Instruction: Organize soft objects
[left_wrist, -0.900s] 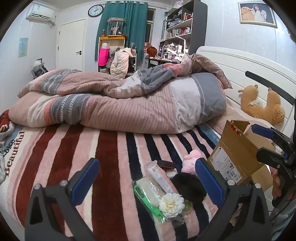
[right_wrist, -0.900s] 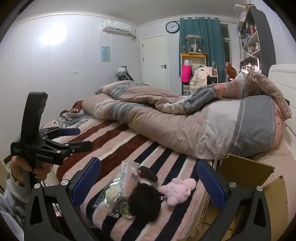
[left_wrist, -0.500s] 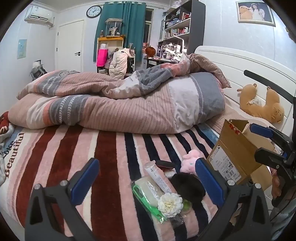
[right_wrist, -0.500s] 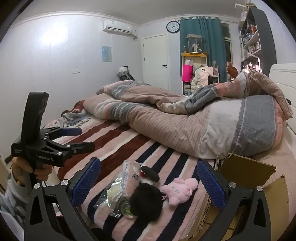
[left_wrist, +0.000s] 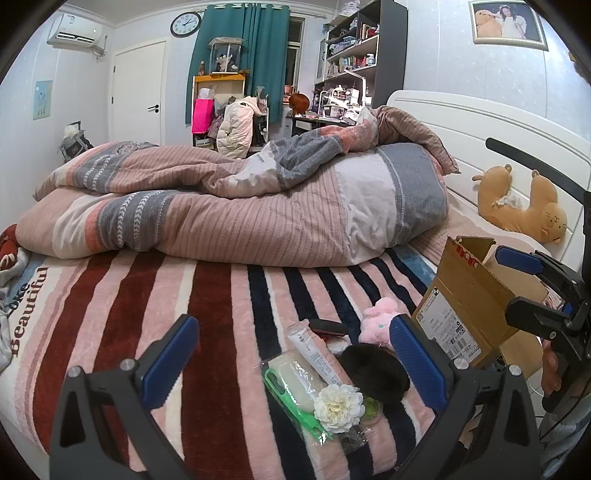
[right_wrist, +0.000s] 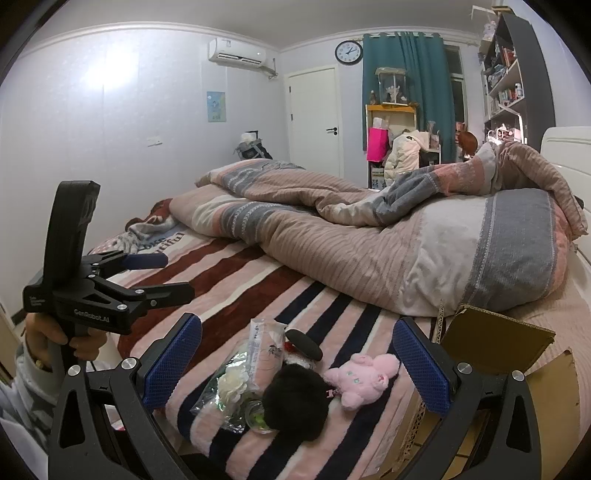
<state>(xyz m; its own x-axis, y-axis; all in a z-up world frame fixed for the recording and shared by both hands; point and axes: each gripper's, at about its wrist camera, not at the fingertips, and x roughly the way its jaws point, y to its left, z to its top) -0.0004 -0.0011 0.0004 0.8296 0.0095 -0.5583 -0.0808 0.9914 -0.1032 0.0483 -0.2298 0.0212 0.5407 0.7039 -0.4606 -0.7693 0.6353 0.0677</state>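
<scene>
Bedroom, striped plush blanket (left_wrist: 122, 295) on the bed, work pile at its near edge.

Left gripper (left_wrist: 291, 362): jaws wide apart, holding nothing, hovering over the pile. Right gripper (right_wrist: 297, 363): same, jaws apart and empty, framing the pile from the other side.

Near to far in the right wrist view:
- round black fluffy pompom (right_wrist: 295, 400) at 6 o'clock, nearest
- white fabric flower in clear wrap (right_wrist: 232, 384) at 7 o'clock, touching the pompom's side
- small pink plush bunny (right_wrist: 360, 380) at 5 o'clock, just beside the pompom
- printed white tube (right_wrist: 264, 349) and small black oval item (right_wrist: 304, 343) behind those
- open brown cardboard box (right_wrist: 495, 339) at 3 o'clock, flap up, at the bed edge
- rumpled pink-grey striped duvet (right_wrist: 388, 240) across the far half of the bed

Left wrist view adds a green-edged clear pouch (left_wrist: 291, 384) under the flower, and a tan plush bear (left_wrist: 524, 206) well apart by the headboard.

Change over the last second: almost nothing. Both views have crept in very slightly toward the pile; jaws unchanged, no object shifted, nothing picked.

Read: still in approach, sorting not started. Pompom and bunny are the likely soft picks, box the likely drop. Bunny sits closest to the box, so probably the right gripper's job. Risk: pompom overlaps the wrap, so a grab may drag the plastic along.
</scene>
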